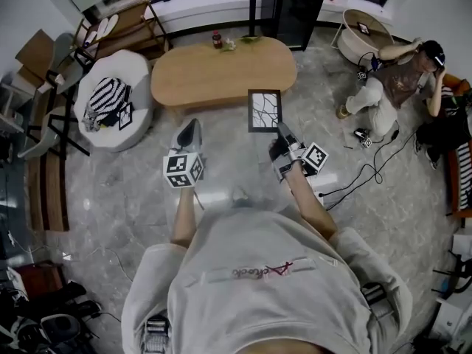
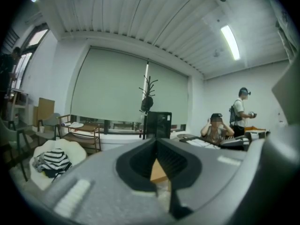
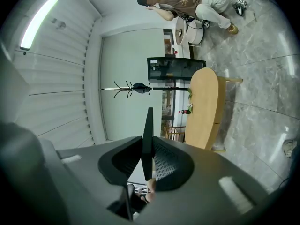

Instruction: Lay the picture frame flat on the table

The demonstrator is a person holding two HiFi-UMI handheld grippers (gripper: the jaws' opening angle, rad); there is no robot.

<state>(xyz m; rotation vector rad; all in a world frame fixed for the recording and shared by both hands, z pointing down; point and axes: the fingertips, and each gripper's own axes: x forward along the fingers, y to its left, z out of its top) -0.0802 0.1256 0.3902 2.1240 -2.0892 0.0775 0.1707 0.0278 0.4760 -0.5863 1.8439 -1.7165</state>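
At 12 o'clock from the person: an oval wooden bench, mostly bare, with a bottle at its far rim.
Frame: the picture frame is in the air at about 1 o'clock, by the bench's near rim and not yet resting on it.
Right hand-held gripper: clamped on the frame's lower edge, which shows edge-on between its pads.
Left hand-held gripper: jaws together with nothing in them, at 11 o'clock, free to help.
Step in hand: probably bringing the frame over the bench.
Where to aim: the bare middle of the bench, well apart from the bottle.
How to lay it: set the free edge down first, then tip the frame until its back lies flat.
Grip: it is held at one edge only, so it may swing. Go slowly.
Release: part the jaws only once the frame lies flat.
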